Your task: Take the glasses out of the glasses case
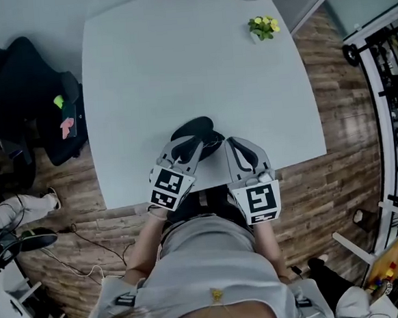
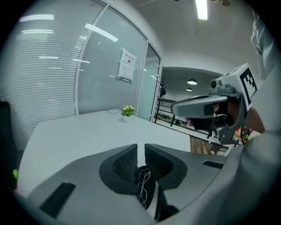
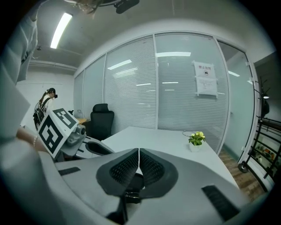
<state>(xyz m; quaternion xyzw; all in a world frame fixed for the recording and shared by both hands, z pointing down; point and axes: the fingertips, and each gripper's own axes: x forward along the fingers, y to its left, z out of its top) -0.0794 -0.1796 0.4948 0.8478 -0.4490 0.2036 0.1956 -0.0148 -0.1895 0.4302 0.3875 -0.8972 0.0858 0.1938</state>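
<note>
Head view: the black case is lying near the front edge of the table, and the left gripper and right gripper are crowding over it.

Left gripper view: the jaws are standing slightly apart, gripping nothing. The glasses are lying in the case just beneath.

Right gripper view: the jaws are sitting together, empty.

Recommendation: widen the left jaws, take 1 rim gently, and keep the case steadied while lifting.
</note>
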